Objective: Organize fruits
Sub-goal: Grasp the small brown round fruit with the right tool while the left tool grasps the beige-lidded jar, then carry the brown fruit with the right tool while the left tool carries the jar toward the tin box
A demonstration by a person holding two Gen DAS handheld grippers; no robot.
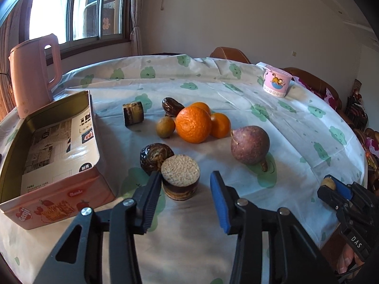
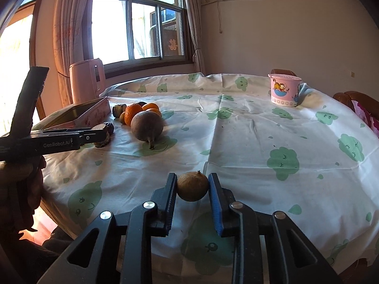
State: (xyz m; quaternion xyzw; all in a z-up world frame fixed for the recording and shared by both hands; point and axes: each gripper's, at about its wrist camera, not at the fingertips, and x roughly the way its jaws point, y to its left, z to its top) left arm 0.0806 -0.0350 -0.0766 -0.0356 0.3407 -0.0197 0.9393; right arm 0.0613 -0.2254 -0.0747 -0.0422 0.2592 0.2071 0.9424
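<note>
Fruit lies clustered near the middle of the round table (image 1: pixel 236 213), which is covered by a white cloth printed with green shapes. The large orange (image 1: pixel 193 124) sits at the centre of the group, with two smaller oranges (image 1: pixel 220 125) touching it behind and to its right, a small brown longan (image 1: pixel 165 127) just beside it on the left, and a dark wrinkled fruit (image 1: pixel 171 107) behind. A purple passion fruit (image 1: pixel 250 144) rests a little apart to the right. Closer to the camera stands a short sugarcane piece (image 1: pixel 180 177) on end, with another dark wrinkled fruit (image 1: pixel 156 156) touching it behind; a second cane piece (image 1: pixel 133 113) lies farther back. The left gripper (image 1: pixel 187 198) has its jaws apart, one finger touching or just beside the upright cane piece, which sits toward that finger rather than centred. An open pink tin box (image 1: pixel 59 189) stands to the left with a printed sheet inside, a pink kettle (image 1: pixel 33 71) behind it. The right gripper (image 2: pixel 192 196) has its jaws clamped on a second longan (image 2: pixel 192 186), held near the table's front edge, well apart from the cluster. A pink cartoon cup (image 2: pixel 284 90) stands at the far right.
</note>
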